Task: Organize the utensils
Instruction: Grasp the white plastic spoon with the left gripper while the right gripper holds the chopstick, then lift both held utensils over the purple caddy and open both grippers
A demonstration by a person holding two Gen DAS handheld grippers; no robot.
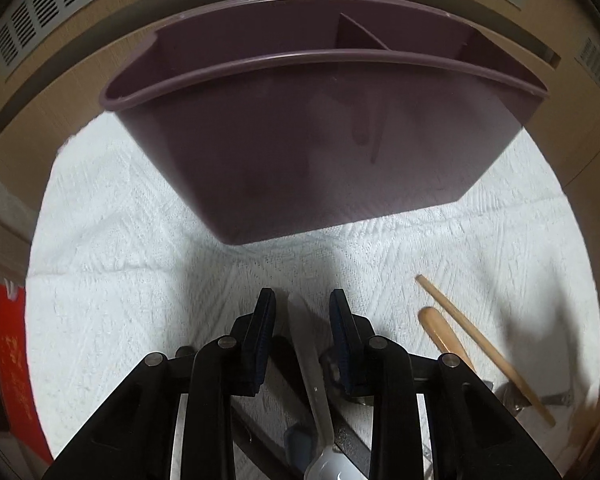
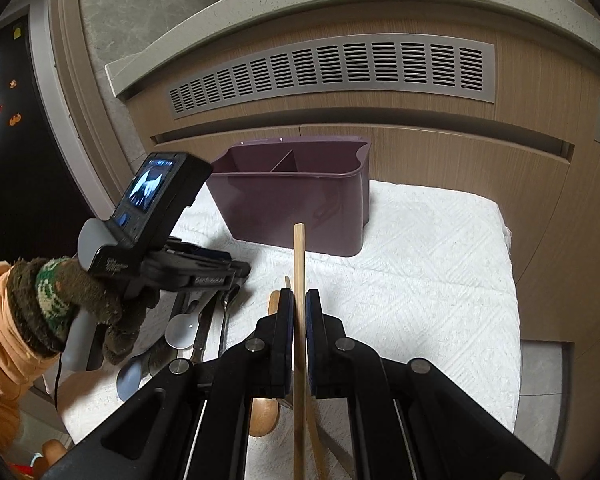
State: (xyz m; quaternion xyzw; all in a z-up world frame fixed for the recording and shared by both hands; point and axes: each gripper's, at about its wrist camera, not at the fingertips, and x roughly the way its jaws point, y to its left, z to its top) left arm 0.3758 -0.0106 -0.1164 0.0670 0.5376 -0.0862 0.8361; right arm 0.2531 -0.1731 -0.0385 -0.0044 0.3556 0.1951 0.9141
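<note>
Left gripper (image 1: pixel 302 296), left wrist view: jaws part-open, pointing down at the white textured towel (image 1: pixel 120 240). A glossy white spoon (image 1: pixel 312 360) runs handle-first up between the fingers. A narrow gap shows on each side of the handle, so the pads don't appear to press on it. The spoon's bowl is cut off at the bottom edge. Dark utensils under the gripper body are mostly hidden and can't be identified. The purple plastic divided caddy (image 1: pixel 300 152) stands on the towel just ahead; its compartments look empty as far as the near wall allows. To the right lie a slim light-wood stick (image 1: pixel 480 340) and a rounded wooden handle (image 1: pixel 440 332), lower ends covered by the gripper.

Right wrist view: the right gripper (image 2: pixel 299 296) is clamped on a pale wooden chopstick (image 2: pixel 299 264), which stands up between the pads with its tip in front of the caddy (image 2: pixel 300 208). The left gripper (image 2: pixel 236 272) shows side-on, held by a brown knit-gloved hand (image 2: pixel 100 312), nose over the utensil pile on the towel (image 2: pixel 420 280); its jaws are unreadable from here. The white spoon's bowl (image 2: pixel 180 332) is visible, and a wooden spoon (image 2: pixel 264 416) is half hidden under the right gripper.
</note>
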